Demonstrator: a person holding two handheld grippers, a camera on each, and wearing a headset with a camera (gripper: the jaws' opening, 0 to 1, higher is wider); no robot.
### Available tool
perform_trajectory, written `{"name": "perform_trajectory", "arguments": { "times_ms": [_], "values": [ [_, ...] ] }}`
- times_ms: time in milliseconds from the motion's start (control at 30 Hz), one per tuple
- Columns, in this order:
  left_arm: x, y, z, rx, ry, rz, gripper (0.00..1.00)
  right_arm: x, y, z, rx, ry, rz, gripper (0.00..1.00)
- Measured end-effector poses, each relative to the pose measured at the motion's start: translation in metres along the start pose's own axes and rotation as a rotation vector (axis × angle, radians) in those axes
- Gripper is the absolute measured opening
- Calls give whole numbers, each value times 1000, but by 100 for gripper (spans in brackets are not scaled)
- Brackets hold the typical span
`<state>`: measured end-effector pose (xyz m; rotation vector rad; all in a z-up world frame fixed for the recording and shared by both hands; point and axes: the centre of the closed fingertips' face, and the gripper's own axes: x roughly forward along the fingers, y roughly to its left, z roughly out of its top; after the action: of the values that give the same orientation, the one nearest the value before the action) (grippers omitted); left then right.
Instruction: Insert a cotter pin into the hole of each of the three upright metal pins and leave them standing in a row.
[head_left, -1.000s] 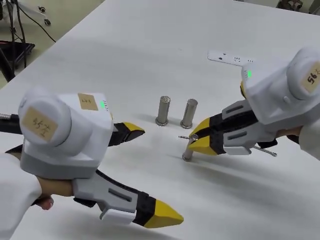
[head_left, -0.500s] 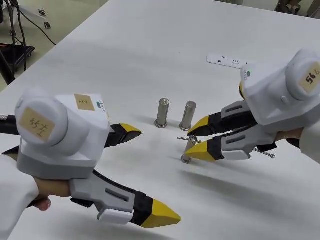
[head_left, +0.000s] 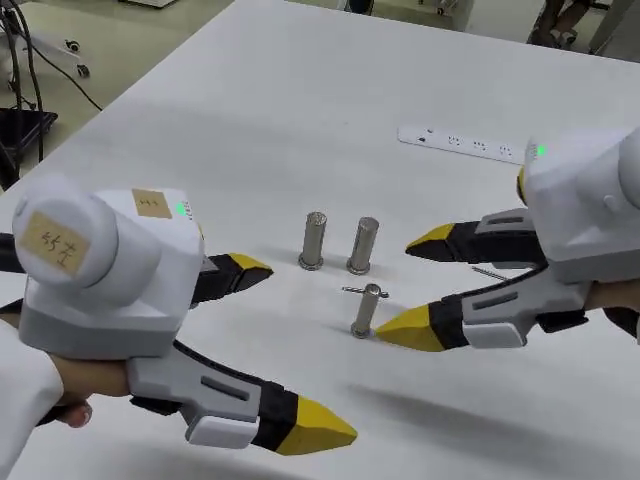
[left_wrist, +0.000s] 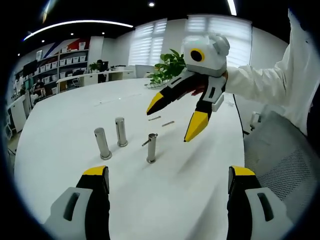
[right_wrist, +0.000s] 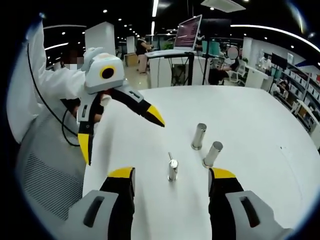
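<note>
Three metal pins stand upright on the white table (head_left: 250, 120) in front of me. Two make a close pair side by side: the back-left metal pin (head_left: 313, 240) and the back-right metal pin (head_left: 361, 245), near each other but not touching. The front metal pin (head_left: 366, 312) stands on its own, just on my side of the back-right one, so the three form a corner and not a straight line. An inserted cotter pin (head_left: 353, 291) sticks out sideways from near the top of the front metal pin.

My right gripper (head_left: 412, 287) hovers to the right of the pins with its jaws spread wide and released, gripping nothing. In the head view its lower yellow tip sits close beside the foot of the front metal pin. From the left gripper view I can see that tip is clear of the pin and above the table.

My left gripper (head_left: 285, 350) sits at the lower left of the head view, jaws likewise parted wide and empty. It points toward the pins from well short of them. In its own view the front metal pin stands between and beyond the two yellow tips.

Beyond the pins in the left gripper view, a first loose cotter pin (left_wrist: 155, 118) and a second loose cotter pin (left_wrist: 168, 123) lie flat on the table, near each other. A white power strip (head_left: 460, 143) lies farther back on the table, well apart from the work.
</note>
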<state>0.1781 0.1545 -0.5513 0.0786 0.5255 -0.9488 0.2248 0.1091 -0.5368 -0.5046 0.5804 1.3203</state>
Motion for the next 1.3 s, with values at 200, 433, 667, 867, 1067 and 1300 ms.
{"name": "perform_trajectory", "arguments": {
  "times_ms": [200, 433, 667, 867, 1067, 1300],
  "values": [
    [0, -3, 3, 9, 2, -16, 99, -16, 4, -6, 41, -18, -59, 66],
    [-1, -3, 6, 13, 2, -19, 99, -34, 3, -13, 110, -42, -141, 77],
    [-6, -2, 12, 4, -24, -11, 99, -63, 1, -25, 232, -88, -245, 80],
    [-10, -2, 14, 7, -29, -10, 99, -79, 3, -36, 298, -121, -290, 84],
    [-11, 2, 19, -4, -41, 2, 99, -90, 7, -44, 369, -164, -321, 88],
    [-12, 4, 21, -33, -46, 8, 99, -94, 16, -55, 407, -188, -332, 92]
  ]
}}
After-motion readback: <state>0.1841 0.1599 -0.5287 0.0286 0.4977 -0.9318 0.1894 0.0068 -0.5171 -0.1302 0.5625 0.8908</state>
